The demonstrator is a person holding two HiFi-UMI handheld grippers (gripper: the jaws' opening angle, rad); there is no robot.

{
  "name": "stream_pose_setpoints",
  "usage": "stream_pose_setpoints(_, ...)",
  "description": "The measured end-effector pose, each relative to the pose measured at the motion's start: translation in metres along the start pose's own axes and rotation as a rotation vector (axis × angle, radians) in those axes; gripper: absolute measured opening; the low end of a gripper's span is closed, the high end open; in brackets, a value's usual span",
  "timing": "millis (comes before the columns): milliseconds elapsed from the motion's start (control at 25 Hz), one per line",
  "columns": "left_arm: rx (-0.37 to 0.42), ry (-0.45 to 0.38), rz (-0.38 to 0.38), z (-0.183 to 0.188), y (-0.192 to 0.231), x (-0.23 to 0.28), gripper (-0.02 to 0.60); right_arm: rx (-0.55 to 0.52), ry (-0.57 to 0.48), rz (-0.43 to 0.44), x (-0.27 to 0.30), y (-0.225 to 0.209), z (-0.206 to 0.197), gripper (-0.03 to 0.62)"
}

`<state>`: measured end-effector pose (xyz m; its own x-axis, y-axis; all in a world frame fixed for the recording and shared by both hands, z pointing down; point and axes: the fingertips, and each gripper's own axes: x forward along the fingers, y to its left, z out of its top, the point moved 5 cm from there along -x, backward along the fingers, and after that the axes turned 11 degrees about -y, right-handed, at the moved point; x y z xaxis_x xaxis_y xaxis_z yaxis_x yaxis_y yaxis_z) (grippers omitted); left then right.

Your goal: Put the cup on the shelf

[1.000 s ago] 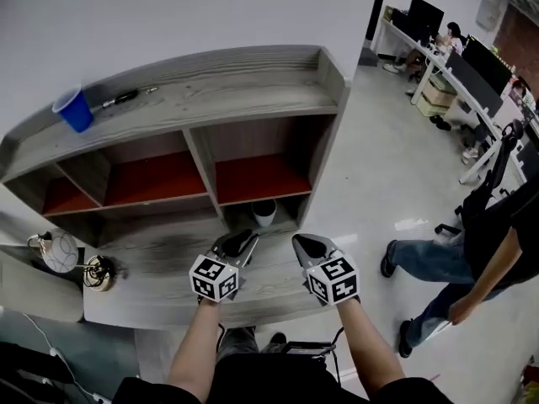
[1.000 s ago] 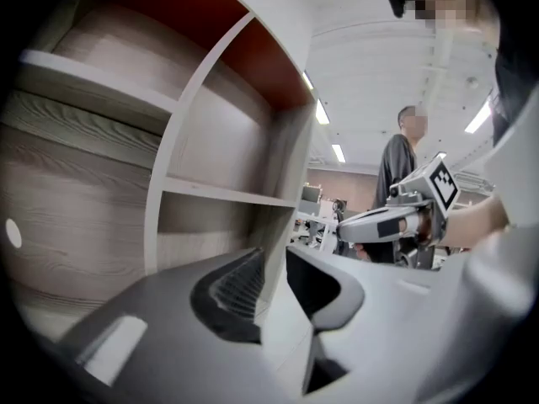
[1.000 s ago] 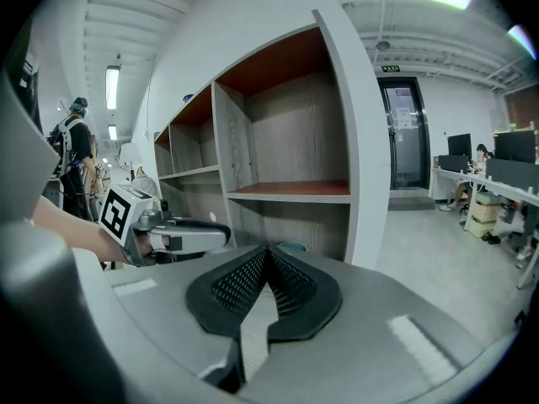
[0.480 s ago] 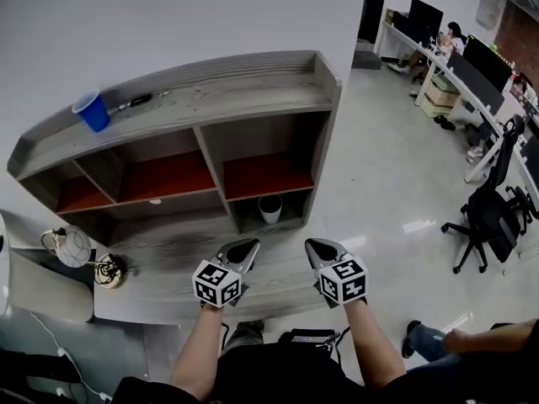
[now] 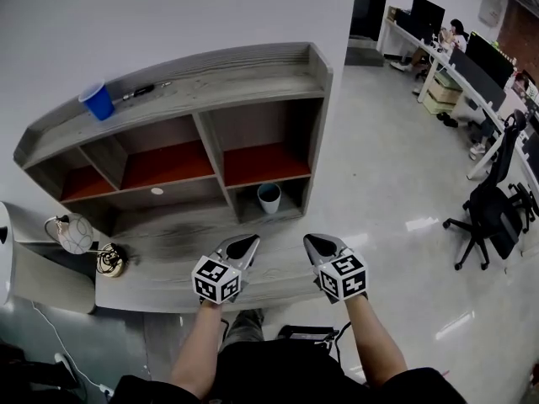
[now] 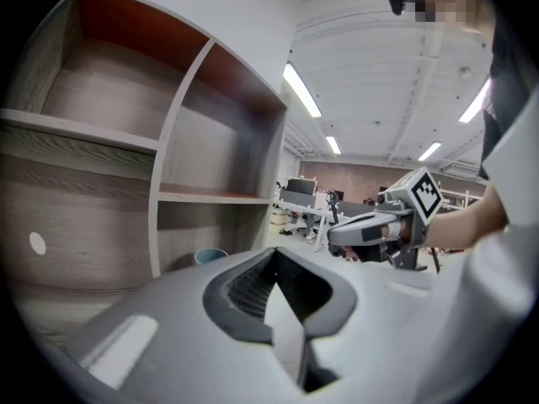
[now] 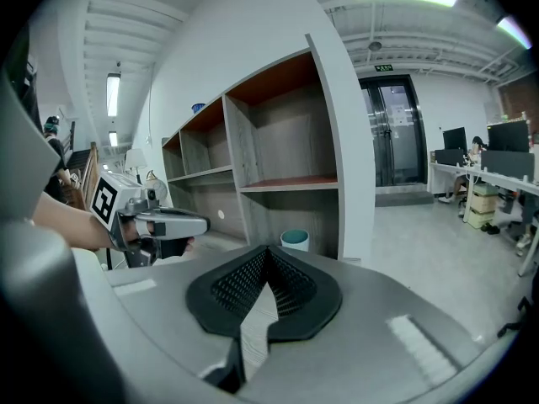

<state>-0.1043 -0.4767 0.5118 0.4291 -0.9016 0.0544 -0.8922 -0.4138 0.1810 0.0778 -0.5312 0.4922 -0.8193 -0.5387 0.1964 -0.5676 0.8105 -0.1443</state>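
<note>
Nothing held: left gripper (image 5: 244,242) and right gripper (image 5: 313,242) jaws clenched, empty. Pale cup (image 5: 269,198) stood in low right compartment of shelf (image 5: 236,82), far from both. Grasp and placing judged still undone.

A grey wooden shelf (image 5: 210,81) stands along the back of a grey desk (image 5: 168,268), against the wall. On its top board a blue cup (image 5: 98,101) stands upright near the left end, with a dark pen (image 5: 135,93) lying just beside it. The upper compartments have red floors. In the narrow lower right compartment a pale cup (image 5: 269,197) stands upright. At the desk's left end sit a round lamp-like object (image 5: 74,233) and a brassy coil (image 5: 109,259).
</note>
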Motion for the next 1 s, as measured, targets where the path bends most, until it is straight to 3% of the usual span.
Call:
stream_pose_setpoints(240, 0.002, 0.036, 0.022, -0.009, -0.011, -0.021, 0.000, -0.006, 0.007, 0.000, -0.018, 0.005, -0.005, 0.012)
stream_pose_setpoints(520, 0.011, 0.045, -0.019, -0.008, -0.018, -0.028, 0.000, 0.033, 0.001, -0.020, -0.037, 0.020, -0.014, 0.012)
stream_pose_setpoints(800, 0.090, 0.083, -0.073, -0.012, -0.024, -0.060, 0.000, 0.016, 0.006, -0.033, -0.037, 0.058, -0.019, 0.012)
stream_pose_setpoints(1000, 0.064, 0.067, -0.066, -0.013, -0.018, -0.092, 0.000, 0.020, -0.011, -0.059, -0.039, 0.089, -0.021, 0.012)
